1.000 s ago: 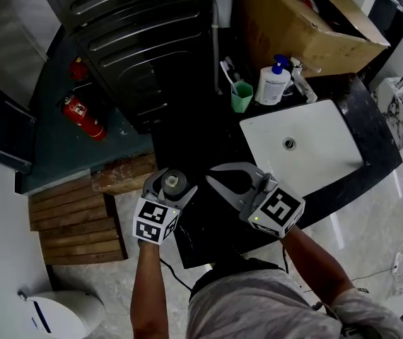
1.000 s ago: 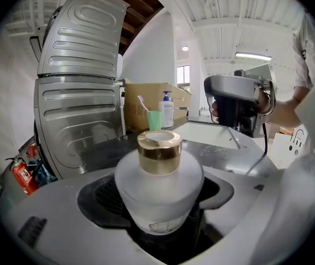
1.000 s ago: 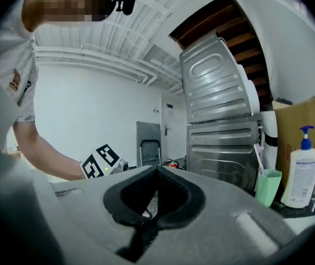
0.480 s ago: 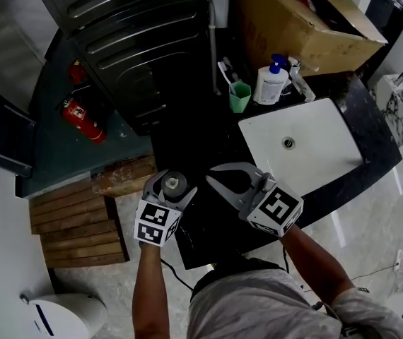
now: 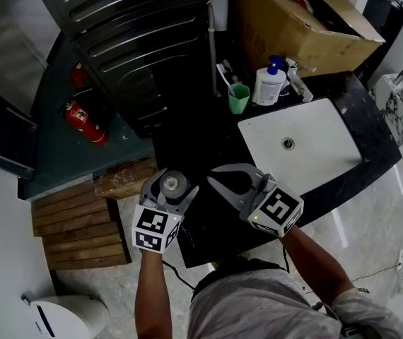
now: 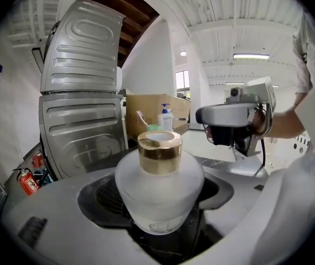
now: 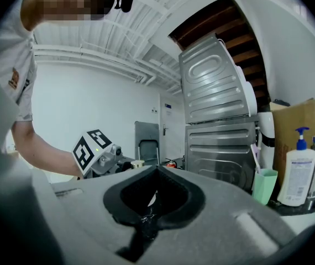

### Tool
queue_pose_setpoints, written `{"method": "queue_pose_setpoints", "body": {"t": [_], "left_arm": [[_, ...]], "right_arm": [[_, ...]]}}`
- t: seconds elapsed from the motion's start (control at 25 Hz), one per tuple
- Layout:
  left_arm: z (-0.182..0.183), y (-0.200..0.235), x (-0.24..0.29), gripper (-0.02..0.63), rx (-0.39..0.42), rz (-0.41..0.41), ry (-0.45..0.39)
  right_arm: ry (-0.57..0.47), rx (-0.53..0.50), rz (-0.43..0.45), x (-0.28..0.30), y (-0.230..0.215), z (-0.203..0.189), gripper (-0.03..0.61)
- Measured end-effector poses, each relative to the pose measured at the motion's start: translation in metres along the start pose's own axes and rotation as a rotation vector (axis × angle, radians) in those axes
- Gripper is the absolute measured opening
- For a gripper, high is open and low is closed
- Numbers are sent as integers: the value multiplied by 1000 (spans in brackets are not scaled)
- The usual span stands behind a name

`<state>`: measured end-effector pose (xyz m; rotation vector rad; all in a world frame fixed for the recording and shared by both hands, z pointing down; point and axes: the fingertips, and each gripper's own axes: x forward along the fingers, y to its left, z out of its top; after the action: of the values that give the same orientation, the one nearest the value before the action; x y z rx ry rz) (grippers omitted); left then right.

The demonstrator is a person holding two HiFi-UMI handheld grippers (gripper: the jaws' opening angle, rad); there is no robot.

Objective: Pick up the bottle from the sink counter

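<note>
My left gripper (image 5: 169,189) is clamped around the frosted bottle (image 6: 158,184) with the gold cap, at the dark counter's (image 5: 208,140) edge, about 8 o'clock from the white sink (image 5: 314,154). At its 3 o'clock, my right gripper (image 7: 156,170) has its 2 jaws closed on nothing.
</note>
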<state>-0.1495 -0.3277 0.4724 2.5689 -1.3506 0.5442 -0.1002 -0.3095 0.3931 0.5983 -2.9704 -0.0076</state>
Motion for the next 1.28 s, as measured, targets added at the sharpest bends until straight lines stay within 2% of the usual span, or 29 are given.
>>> {"method": "queue_pose_setpoints", "body": {"t": [0.52,1.28], "left_arm": [[60,-23,-42,331,-3,43,-131],[88,-54,-90,331,-9,67,-229]], "right_arm": [[-48,-25,-17,-22,12,22,0],[-102,-48,-29,-53,47,44,0]]}}
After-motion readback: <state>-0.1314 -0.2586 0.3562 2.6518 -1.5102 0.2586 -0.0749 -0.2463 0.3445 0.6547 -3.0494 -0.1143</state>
